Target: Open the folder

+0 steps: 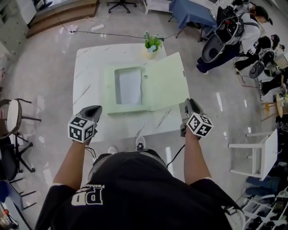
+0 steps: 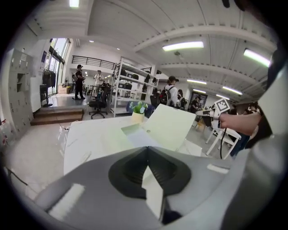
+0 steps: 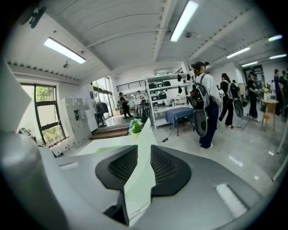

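Marble-veined white tabletop (image 1: 90,67) stands on a glossy pale floor (image 1: 49,81), and the pale green folder (image 1: 112,96) lies at its middle. The folder's base is flat, with a white sheet (image 1: 129,85) in its recess. Its cover (image 1: 164,81) is swung out toward 3 o'clock and tilted up off the surface.

The right hand-held gripper (image 1: 189,103) is at 4 o'clock of the folder. Its own view shows the jaws closed onto the cover's edge, the green board running up between them. The left hand-held gripper (image 1: 94,109) is at 8 o'clock, just beside the folder's near corner. Its jaws meet at the tips, and I can see nothing clamped in them.

A small potted plant (image 1: 152,43) stands at the tabletop's 12 o'clock edge.

Around the room, a wooden step (image 1: 63,13) runs along 11 o'clock. A blue-draped table (image 1: 191,11) stands at 1 o'clock, with people (image 1: 243,31) beside it at 2 o'clock. A white chair (image 1: 258,152) is at 4 o'clock and a dark-framed chair (image 1: 13,117) at 9 o'clock. A black cable (image 1: 108,34) crosses the floor beyond the tabletop. The gripper views show metal shelving (image 3: 164,101) and strip lights (image 2: 183,45) on a ribbed white ceiling.
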Demonstrator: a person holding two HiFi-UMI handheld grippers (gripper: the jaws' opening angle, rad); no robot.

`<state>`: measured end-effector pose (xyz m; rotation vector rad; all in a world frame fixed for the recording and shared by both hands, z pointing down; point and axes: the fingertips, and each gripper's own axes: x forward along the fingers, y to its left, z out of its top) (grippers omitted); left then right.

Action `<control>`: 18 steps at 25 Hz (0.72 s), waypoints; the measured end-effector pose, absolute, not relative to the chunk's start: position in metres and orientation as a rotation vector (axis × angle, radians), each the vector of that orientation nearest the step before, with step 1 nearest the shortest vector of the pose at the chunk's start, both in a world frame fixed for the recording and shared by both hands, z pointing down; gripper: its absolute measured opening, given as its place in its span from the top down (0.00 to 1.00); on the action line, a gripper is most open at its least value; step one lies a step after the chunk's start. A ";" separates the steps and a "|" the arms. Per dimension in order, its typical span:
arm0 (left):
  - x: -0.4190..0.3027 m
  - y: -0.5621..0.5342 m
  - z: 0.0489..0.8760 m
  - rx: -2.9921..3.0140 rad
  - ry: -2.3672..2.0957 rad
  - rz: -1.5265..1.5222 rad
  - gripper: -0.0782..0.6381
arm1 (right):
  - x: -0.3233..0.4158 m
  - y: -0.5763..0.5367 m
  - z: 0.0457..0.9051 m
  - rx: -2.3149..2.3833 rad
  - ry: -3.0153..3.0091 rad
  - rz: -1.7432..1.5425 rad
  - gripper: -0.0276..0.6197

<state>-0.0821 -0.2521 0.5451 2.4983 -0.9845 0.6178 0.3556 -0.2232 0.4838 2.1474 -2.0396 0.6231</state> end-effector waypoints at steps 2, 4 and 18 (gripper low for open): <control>-0.080 -0.248 0.530 2.521 -0.974 0.567 0.82 | 0.336 -0.223 0.469 2.104 -2.060 0.542 0.85; -0.079 -0.246 0.516 2.542 -0.978 0.524 0.82 | 0.318 -0.223 0.457 2.067 -2.060 0.456 0.85; -0.077 -0.235 0.442 2.624 -1.027 0.292 0.82 | 0.174 -0.223 0.405 1.640 -2.368 0.204 0.85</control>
